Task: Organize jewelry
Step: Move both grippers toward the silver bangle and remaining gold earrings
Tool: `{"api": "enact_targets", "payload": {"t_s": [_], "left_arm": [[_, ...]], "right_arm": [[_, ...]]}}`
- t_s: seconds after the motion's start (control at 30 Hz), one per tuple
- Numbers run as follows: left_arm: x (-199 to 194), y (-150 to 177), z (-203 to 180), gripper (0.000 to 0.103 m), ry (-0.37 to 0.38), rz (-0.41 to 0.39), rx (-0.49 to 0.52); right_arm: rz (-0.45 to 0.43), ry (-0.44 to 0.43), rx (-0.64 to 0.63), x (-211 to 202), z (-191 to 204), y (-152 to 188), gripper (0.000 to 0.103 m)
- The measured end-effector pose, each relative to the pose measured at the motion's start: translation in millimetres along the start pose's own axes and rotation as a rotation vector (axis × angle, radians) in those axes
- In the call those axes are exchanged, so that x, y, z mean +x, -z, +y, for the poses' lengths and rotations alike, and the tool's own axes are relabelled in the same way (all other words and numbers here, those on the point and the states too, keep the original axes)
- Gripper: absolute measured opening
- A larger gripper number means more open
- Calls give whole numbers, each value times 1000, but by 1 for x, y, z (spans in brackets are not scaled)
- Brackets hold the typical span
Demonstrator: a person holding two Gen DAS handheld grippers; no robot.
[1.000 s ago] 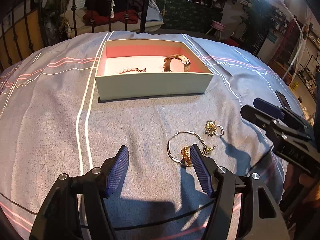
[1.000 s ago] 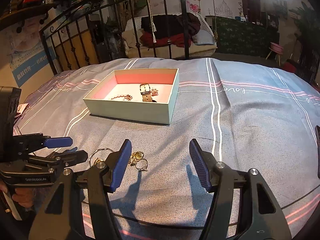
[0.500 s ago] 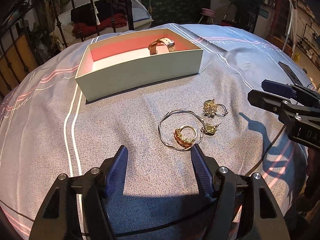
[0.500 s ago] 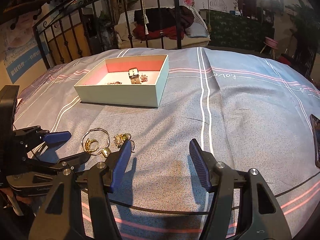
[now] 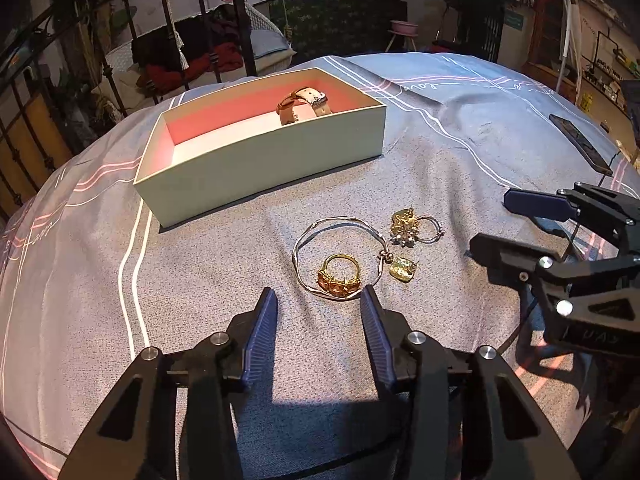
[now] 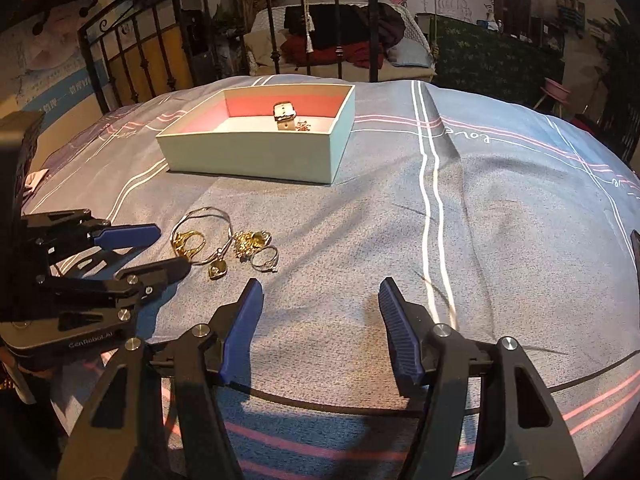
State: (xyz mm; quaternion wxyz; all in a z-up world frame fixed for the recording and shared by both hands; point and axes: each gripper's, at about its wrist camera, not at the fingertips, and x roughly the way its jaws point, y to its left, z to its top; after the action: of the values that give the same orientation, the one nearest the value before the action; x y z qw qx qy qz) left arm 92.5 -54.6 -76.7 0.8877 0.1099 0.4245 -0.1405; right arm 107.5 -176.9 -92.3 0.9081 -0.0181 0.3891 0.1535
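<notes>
A pale green box with a pink lining sits on the grey bedspread and holds a tan watch. In front of it lie a thin silver bangle, a gold ring with orange stones, a yellow stone earring and a gold cluster with a silver ring. My left gripper is open and empty, just short of the gold ring. My right gripper is open and empty, to the right of the jewelry. The box lies beyond it.
A dark phone lies on the bedspread at the far right. A black iron bed frame stands behind the box. Beyond it are cushions and clothes. The bedspread's edge curves down at the sides.
My left gripper has moved forward and lower toward the gold ring, and its jaws have narrowed somewhat. My right gripper has shifted right and lower. The jewelry has not moved.
</notes>
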Motion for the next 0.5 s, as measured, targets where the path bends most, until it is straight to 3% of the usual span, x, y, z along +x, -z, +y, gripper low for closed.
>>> {"api": "enact_targets", "payload": {"t_s": [0.33, 0.43, 0.5], "left_arm": [[-7, 7, 8, 44, 41, -16, -33], [-1, 0, 9, 53, 69, -6, -43], [5, -6, 5, 64, 81, 11, -13]], "right_arm": [[-11, -16, -55, 0, 10, 7, 64], [-7, -18, -65, 0, 11, 7, 65], [-4, -20, -63, 0, 10, 7, 65]]}}
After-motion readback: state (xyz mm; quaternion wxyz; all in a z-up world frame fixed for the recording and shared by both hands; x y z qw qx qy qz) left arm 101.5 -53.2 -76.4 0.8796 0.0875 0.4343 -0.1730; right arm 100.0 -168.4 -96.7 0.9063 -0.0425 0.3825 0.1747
